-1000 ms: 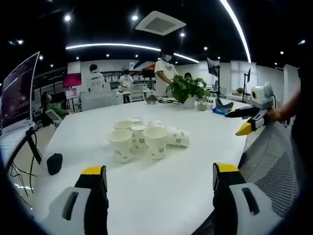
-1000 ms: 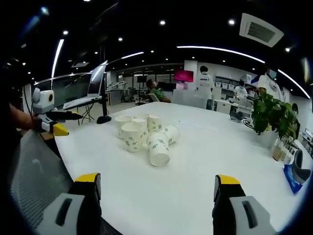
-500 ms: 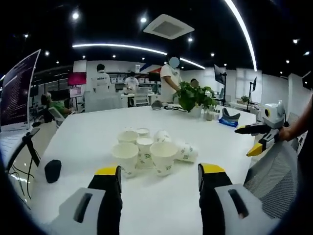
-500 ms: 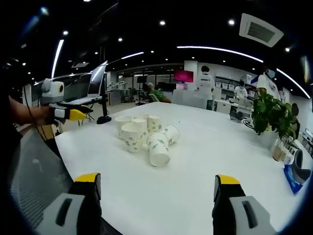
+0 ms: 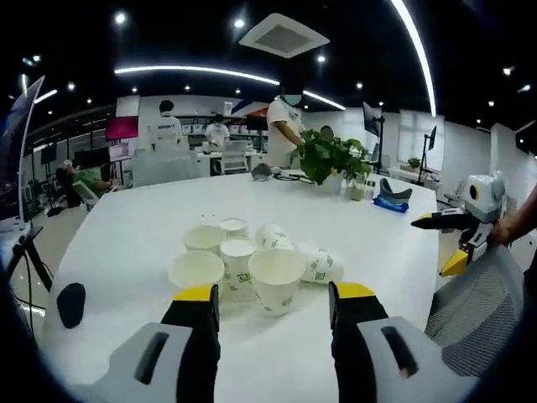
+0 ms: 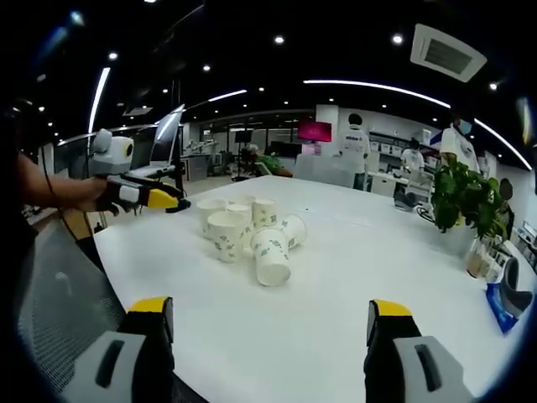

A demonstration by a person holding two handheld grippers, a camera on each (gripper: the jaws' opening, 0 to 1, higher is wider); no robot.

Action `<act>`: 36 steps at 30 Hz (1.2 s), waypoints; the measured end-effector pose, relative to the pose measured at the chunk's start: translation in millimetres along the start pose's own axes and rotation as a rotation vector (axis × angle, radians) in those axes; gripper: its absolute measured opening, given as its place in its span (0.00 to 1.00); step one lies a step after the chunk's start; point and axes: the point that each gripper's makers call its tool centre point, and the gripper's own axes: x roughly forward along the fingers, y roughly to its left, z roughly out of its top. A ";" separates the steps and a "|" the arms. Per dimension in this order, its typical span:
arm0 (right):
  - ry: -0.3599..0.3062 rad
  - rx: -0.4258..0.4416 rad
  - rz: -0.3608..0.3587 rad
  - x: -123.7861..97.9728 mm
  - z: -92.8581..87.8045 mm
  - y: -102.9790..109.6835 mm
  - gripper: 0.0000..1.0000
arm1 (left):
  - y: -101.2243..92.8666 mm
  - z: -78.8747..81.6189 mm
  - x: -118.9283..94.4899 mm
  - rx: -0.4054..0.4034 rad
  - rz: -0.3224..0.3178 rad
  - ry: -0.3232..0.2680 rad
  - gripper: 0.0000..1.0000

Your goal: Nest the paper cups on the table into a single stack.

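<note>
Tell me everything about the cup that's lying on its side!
The tipped cup is white paper with small green printed marks. It lies on its side on the white table, at the near edge of the cluster in the right gripper view, its round opening facing the camera. It rests against upright cups behind it. Neither gripper touches it.

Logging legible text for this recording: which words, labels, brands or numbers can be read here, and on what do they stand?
No text can be read.
Paper cups: green printed marks on the sides, too small and blurred to read.
Monitor at the table's edge: screen lines seen edge-on, unreadable.
Pink wall screen: no legible lettering.
White shirts of the people in the background: back print too blurred to read.
</note>
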 end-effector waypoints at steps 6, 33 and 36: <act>0.007 -0.005 0.002 0.3 -1.0 0.6 0.97 | 1.4 -1.0 19.3 -0.003 -0.009 0.017 0.37; 0.007 0.001 -0.015 -0.7 -1.4 -2.8 0.95 | 27.0 -18.8 77.2 -0.050 0.070 0.133 0.21; 0.011 0.000 -0.014 -0.6 -2.1 -2.5 0.95 | 27.2 -19.6 82.0 -0.057 0.061 0.146 0.18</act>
